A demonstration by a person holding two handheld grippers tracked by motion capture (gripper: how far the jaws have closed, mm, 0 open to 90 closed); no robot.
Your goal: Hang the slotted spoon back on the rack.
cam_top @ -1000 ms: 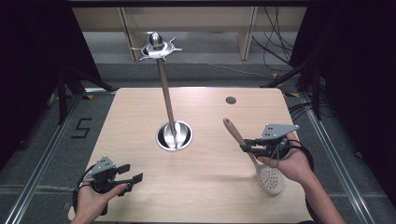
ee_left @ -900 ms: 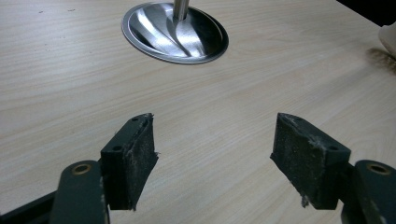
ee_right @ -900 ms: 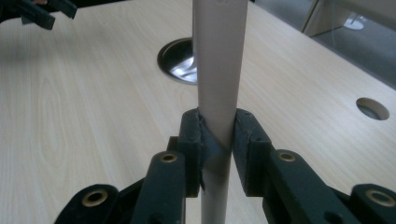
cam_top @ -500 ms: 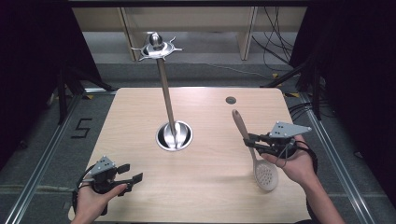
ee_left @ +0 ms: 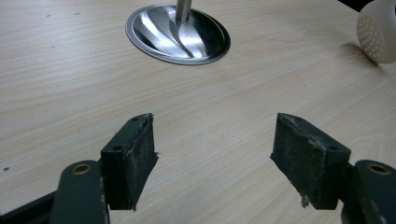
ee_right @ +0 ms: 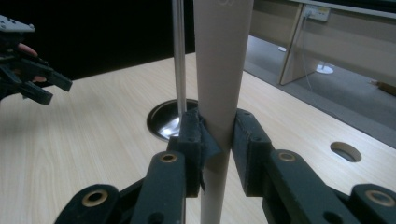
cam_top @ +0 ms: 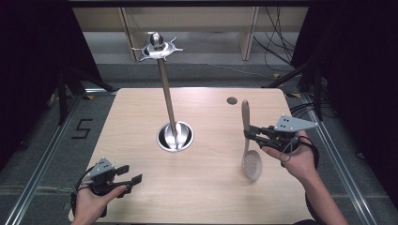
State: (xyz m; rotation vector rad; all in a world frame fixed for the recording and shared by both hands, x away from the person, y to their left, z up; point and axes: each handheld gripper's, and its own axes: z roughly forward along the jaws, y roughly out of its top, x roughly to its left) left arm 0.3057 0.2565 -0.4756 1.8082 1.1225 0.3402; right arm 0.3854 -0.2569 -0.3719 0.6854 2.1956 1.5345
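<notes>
A slotted spoon (cam_top: 247, 140) with a wooden handle and a white perforated head hangs nearly upright, handle up, over the right side of the table. My right gripper (cam_top: 248, 134) is shut on its handle (ee_right: 218, 79) where the handle meets the neck. The white head (ee_left: 378, 30) hovers just above the wood. A tall metal stand (cam_top: 165, 89) with a round steel base (cam_top: 175, 137) and hooked crown rises from the table's middle. My left gripper (cam_top: 130, 175) rests open near the front left corner, nothing between its pads (ee_left: 133, 156).
The wooden table (cam_top: 206, 187) has a round cable hole (cam_top: 232, 100) at the back right. Metal rails run along the floor on both sides. The far edge meets a shelf with dangling cables. The stand's thin pole (ee_right: 178, 60) is just beyond the spoon handle.
The right gripper has swung the spoon from a slant to nearly upright, lifting its head off the table. The left gripper has stayed in place.
</notes>
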